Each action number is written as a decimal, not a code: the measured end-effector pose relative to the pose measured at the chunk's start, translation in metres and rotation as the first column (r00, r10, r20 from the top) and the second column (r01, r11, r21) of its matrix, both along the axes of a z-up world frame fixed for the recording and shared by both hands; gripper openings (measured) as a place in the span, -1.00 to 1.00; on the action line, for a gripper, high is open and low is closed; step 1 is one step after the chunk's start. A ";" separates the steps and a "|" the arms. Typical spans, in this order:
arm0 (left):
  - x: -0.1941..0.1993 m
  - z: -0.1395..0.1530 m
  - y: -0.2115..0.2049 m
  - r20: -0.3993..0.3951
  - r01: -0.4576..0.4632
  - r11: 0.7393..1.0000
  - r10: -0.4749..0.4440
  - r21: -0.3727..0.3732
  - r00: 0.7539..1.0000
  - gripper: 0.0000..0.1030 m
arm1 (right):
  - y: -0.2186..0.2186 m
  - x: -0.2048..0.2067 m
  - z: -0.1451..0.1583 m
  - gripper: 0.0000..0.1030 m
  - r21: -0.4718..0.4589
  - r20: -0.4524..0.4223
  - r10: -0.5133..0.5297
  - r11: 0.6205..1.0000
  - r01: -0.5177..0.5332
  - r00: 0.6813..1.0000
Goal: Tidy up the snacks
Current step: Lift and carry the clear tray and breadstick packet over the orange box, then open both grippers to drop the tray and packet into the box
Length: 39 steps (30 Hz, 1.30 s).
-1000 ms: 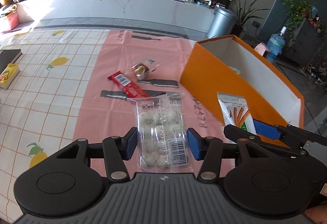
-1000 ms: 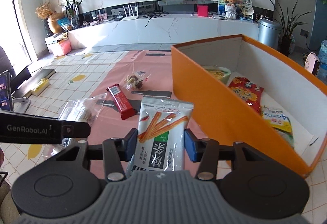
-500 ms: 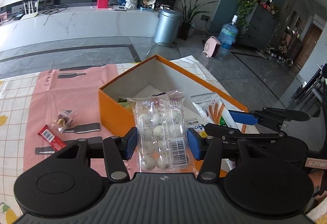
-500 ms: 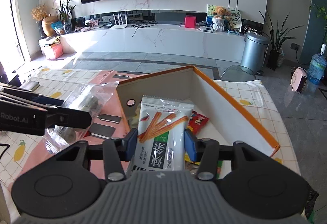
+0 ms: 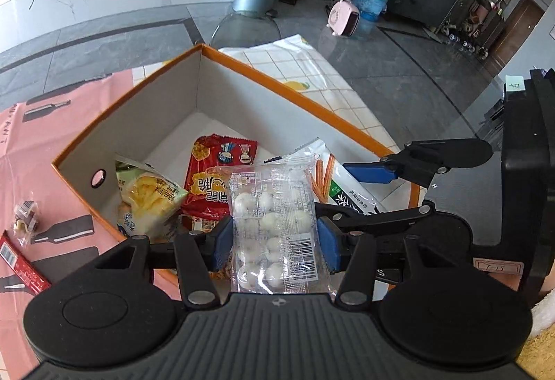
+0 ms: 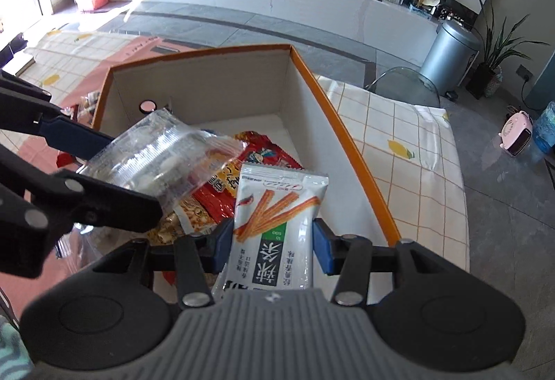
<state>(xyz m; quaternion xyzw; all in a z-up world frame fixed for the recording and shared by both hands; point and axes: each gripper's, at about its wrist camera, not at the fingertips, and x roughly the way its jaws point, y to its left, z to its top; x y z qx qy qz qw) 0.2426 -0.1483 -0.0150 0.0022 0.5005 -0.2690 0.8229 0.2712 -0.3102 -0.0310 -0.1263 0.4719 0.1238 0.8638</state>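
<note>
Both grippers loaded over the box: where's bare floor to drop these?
Bare white floor lies at the far corner of the orange cardboard box, beyond the red snack bag. The near-left end is crowded: yellow chip bag beside the red one.

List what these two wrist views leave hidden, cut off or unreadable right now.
- Left wrist view: the lower end of the clear pack of white balls in the left tool is hidden by the tool's body.
- Left wrist view: the red bar on the cloth is cut off by the frame edge.
- Right wrist view: the orange box floor is partly covered by the stick-snack packet in the right tool.
</note>
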 end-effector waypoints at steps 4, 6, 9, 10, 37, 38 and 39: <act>0.011 -0.015 -0.007 -0.032 0.000 1.000 0.001 0.024 0.999 0.15 | -0.004 0.015 -0.016 -0.09 -0.016 -0.044 0.021 1.000 -0.022 0.999; 0.013 -0.019 -0.010 -0.054 0.001 1.000 0.000 0.029 0.999 0.15 | -0.006 0.020 -0.023 -0.09 -0.015 -0.070 0.029 0.999 -0.030 0.997; 0.016 -0.025 -0.014 -0.074 0.006 0.999 -0.004 0.039 0.997 0.15 | -0.006 0.025 -0.033 -0.09 -0.046 -0.098 0.050 0.997 -0.055 0.994; 0.017 -0.026 -0.015 -0.079 0.008 0.999 -0.004 0.043 0.997 0.15 | -0.006 0.026 -0.035 -0.09 -0.054 -0.107 0.056 0.997 -0.062 0.993; 0.018 -0.046 -0.031 -0.206 0.038 0.995 -0.019 0.090 0.978 0.26 | 0.006 0.009 -0.032 0.13 -0.199 -0.200 0.120 0.967 -0.160 0.972; 0.016 -0.045 -0.031 -0.206 0.041 0.995 -0.022 0.086 0.978 0.30 | 0.006 0.007 -0.031 0.14 -0.203 -0.202 0.121 0.966 -0.163 0.972; 0.015 -0.044 -0.030 -0.199 0.039 0.996 -0.022 0.081 0.980 0.33 | 0.006 0.005 -0.029 0.14 -0.205 -0.204 0.121 0.965 -0.163 0.971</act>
